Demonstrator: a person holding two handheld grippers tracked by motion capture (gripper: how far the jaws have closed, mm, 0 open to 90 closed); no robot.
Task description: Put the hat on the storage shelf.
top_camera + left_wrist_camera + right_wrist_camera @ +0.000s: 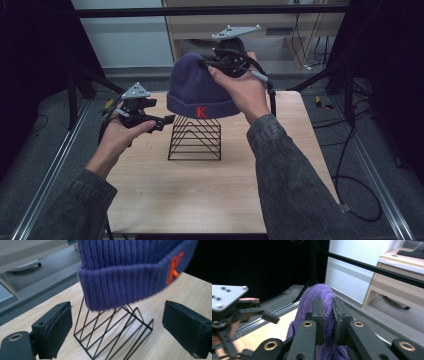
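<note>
While over the wire rack, beanie pinched by right gripper.

The high view looks forward and down from above the person's side onto the pale wooden worktop. The left gripper view sits low and close, facing the purple knitted beanie and black wire rack, both shared with the high view. The right gripper view looks along its jaws, very near the beanie's crown.

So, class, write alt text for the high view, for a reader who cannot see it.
The right gripper pinches the crown of a purple beanie with an orange K, holding it over a black wire rack on a wooden table. The left gripper, jaws open, points at the rack from the left.
</note>
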